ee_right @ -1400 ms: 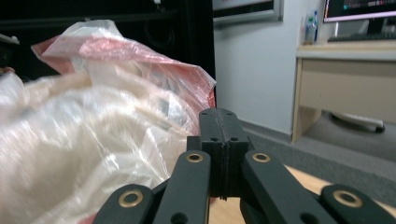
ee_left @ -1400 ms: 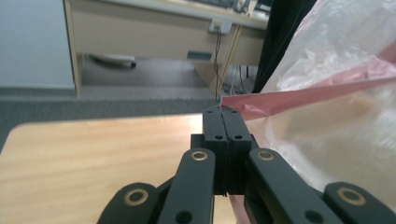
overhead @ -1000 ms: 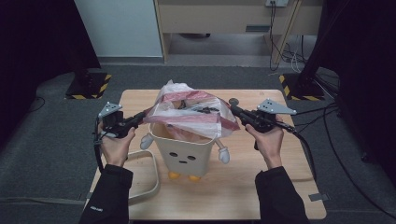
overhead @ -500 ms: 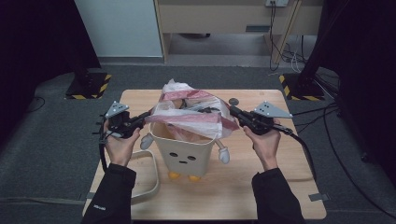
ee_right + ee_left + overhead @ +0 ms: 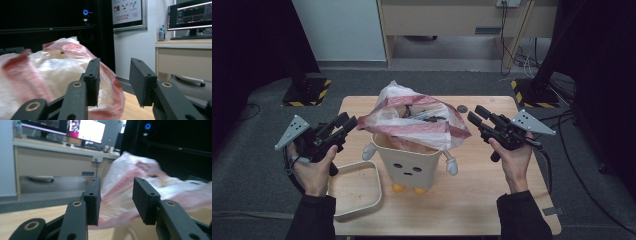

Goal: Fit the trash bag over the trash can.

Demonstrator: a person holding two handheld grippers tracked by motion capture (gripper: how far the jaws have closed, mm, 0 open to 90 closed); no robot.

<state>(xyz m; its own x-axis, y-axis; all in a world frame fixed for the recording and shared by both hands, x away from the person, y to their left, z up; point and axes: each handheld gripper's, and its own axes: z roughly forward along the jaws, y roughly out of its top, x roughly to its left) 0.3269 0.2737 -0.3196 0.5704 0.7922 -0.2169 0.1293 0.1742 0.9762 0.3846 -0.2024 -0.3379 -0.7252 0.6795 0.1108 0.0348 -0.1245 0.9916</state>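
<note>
Desk (image 5: 492, 200) carrying cream bin (image 5: 412, 162) at centre, red-and-white plastic bag (image 5: 412, 120) draping over its rim. Loose cream ring (image 5: 357, 192) lying at bin's 8 o'clock. Left tool (image 5: 349, 121) at bag's 9 o'clock, right tool (image 5: 475, 115) at 3 o'clock; jaws just been opening, now standing apart, gripping nothing.

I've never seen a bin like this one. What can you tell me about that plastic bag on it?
The plastic bag looks thin, crinkled and translucent white with red stripes. It sits in the cream bin, its mouth open and draped over the rim, with dark items inside. Both grippers have just been opening, and nothing is between their jaws.
</note>
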